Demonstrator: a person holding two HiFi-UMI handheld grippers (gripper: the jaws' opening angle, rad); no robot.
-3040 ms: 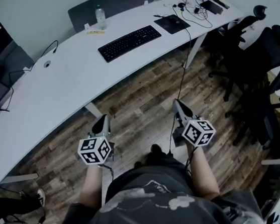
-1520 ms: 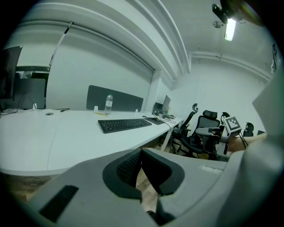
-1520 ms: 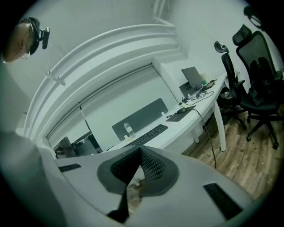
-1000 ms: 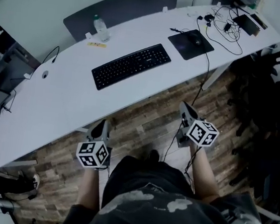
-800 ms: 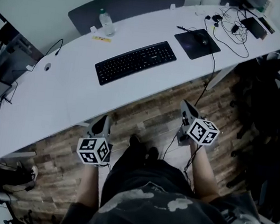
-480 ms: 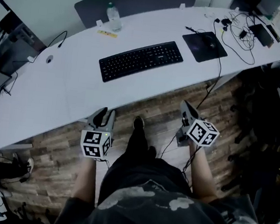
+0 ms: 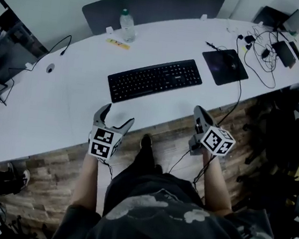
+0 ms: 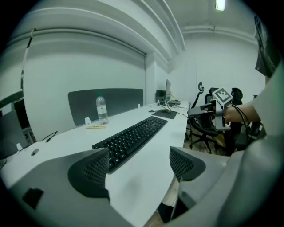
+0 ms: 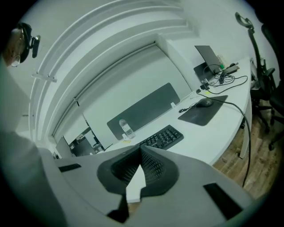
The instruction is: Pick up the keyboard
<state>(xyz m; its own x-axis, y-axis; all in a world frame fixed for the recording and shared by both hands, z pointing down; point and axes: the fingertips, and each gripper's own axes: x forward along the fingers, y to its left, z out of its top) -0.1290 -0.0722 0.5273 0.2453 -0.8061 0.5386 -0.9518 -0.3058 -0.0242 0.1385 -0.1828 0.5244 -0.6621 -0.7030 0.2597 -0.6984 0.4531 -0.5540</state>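
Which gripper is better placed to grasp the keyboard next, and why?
Probably left. The left gripper has just been opening its jaws, nothing between them, with the keyboard close ahead. The right gripper is shut.

One desk (image 7: 43, 106), one keyboard (image 7: 154, 80), one bottle (image 7: 127, 26), one mouse pad (image 7: 224, 67).

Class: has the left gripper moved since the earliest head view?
Yes. The left gripper advanced from over the floor to the front edge of the desk; its jaws have just been opening, nothing between them.
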